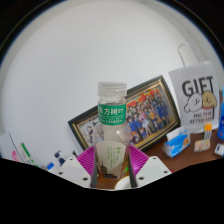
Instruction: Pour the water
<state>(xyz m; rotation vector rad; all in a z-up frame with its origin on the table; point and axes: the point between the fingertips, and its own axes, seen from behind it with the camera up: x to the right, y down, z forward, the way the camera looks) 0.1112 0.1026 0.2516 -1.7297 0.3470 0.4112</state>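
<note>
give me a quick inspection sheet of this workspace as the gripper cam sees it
surface: wooden desk, only a strip shows at the far side
job's things: clear bottle with green label, upright between the fingers; no cup or other vessel seen
clutter: framed group photo leaning behind the bottle; white GIFT bag; small blue item and other bits too small to tell
grippers: gripper with both pink pads against the bottle's lower body
cables: nothing seen
surroundings: plain white wall
</note>
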